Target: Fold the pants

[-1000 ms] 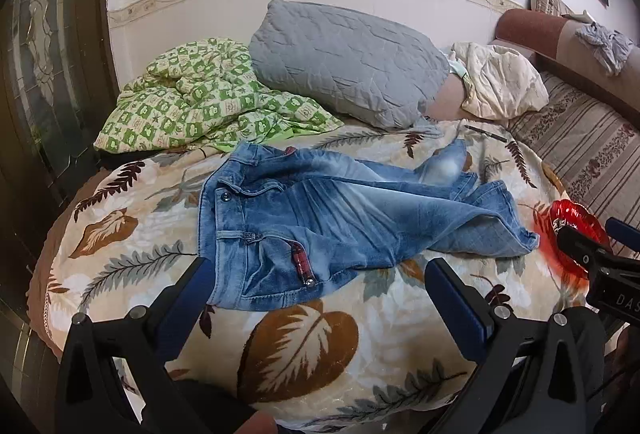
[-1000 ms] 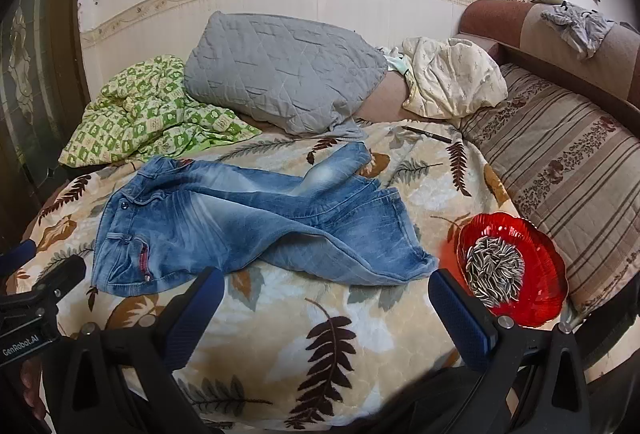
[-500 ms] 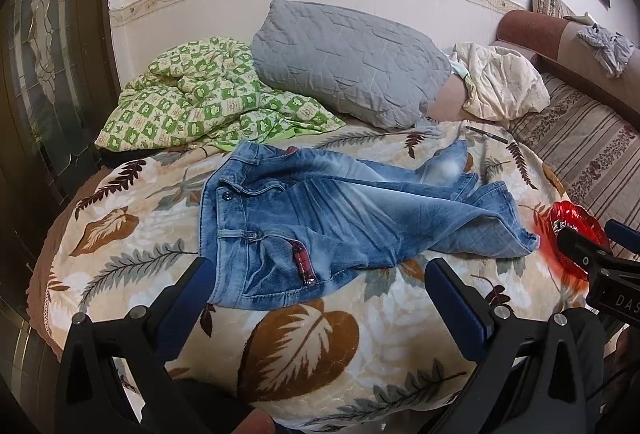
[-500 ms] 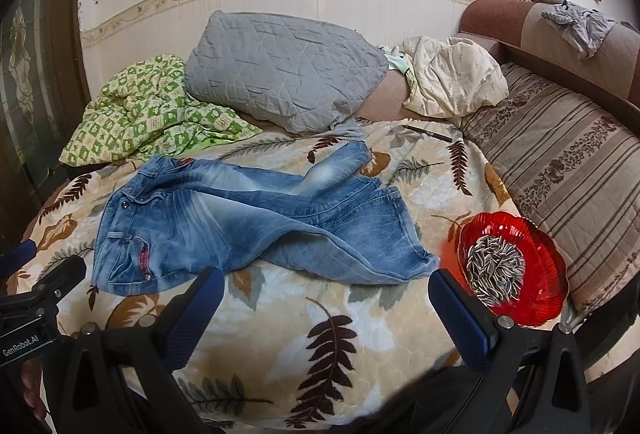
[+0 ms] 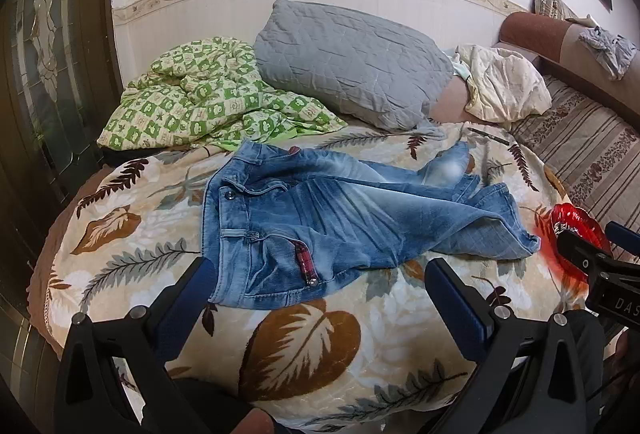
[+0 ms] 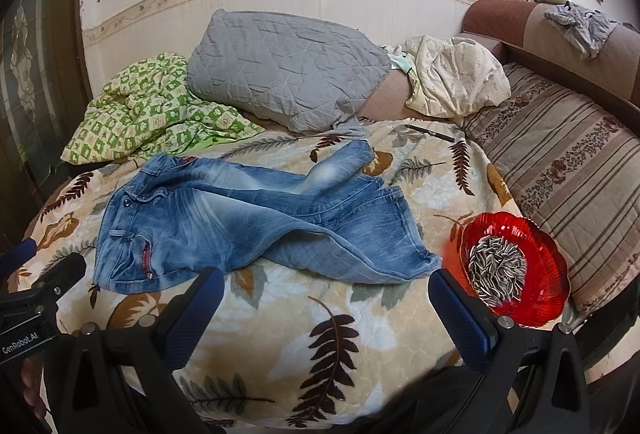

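A pair of light blue jeans (image 5: 340,213) lies unfolded and rumpled on a leaf-patterned blanket (image 5: 304,334), waistband to the left, legs crossing to the right. It also shows in the right wrist view (image 6: 248,222). My left gripper (image 5: 320,294) is open and empty, hovering just short of the waistband's near edge. My right gripper (image 6: 324,302) is open and empty, in front of the leg hems. Each gripper shows at the edge of the other's view.
A red glass bowl (image 6: 516,270) of sunflower seeds sits right of the hems. A grey pillow (image 5: 352,61), green checked quilt (image 5: 200,93) and cream cloth (image 5: 504,85) lie behind. A pen (image 6: 430,131) lies on the blanket. A striped cushion (image 6: 560,173) lies at right.
Both views have shifted only slightly. The jeans have not moved and both grippers stay open.
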Tool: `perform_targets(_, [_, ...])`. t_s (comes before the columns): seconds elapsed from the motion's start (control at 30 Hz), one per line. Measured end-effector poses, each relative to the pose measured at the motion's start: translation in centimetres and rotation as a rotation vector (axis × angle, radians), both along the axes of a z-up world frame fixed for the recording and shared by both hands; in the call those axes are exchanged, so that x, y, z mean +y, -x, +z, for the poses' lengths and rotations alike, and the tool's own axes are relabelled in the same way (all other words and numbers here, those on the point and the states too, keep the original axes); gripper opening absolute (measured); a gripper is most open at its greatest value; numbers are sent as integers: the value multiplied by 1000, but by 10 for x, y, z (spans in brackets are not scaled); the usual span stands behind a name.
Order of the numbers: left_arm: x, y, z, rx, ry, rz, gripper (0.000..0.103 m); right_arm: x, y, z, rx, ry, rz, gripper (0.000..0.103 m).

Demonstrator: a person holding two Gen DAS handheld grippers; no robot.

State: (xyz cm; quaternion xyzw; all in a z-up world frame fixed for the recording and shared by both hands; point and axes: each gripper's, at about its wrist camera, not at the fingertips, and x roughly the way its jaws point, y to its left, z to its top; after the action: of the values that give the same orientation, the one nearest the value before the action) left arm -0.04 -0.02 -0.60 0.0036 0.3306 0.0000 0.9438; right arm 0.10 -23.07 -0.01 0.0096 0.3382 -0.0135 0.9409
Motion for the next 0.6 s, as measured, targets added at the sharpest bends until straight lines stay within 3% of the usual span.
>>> perform_targets(0.6, [2,1,1,-2,2,-2,103,1,-2,2,-3,0,9,103])
